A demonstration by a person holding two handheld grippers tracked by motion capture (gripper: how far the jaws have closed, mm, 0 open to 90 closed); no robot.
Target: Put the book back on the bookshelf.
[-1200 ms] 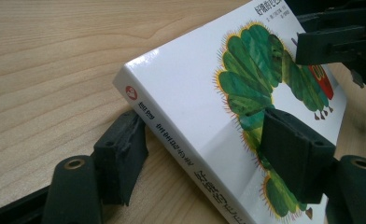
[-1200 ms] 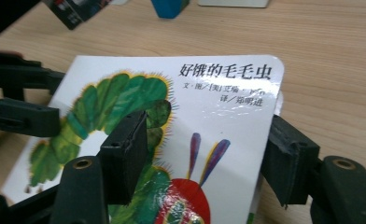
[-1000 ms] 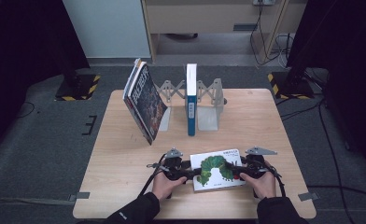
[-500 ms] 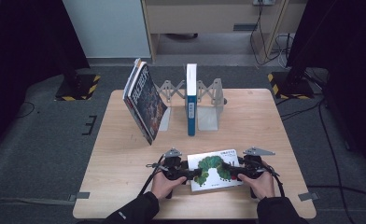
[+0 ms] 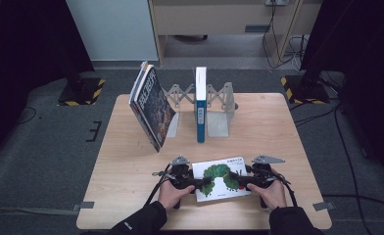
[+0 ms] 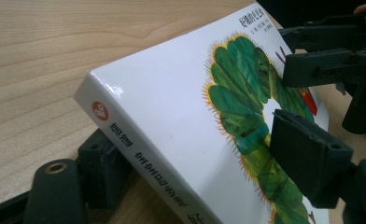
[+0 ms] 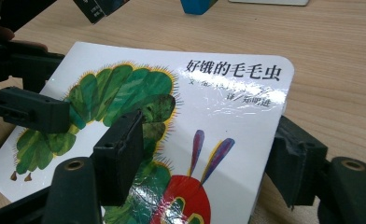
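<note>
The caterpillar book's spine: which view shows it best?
The left gripper view: the book's spine runs across the frame, its red logo and lettering plain, with one jaw under it and one on the cover. The right gripper view shows the front cover with its title. The high view shows the book small between both grippers.

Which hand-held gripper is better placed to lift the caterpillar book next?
Right: the right hand-held gripper seems clamped on the caterpillar book, while the left hand-held gripper has jaws straddling its spine that have just been opening.
</note>
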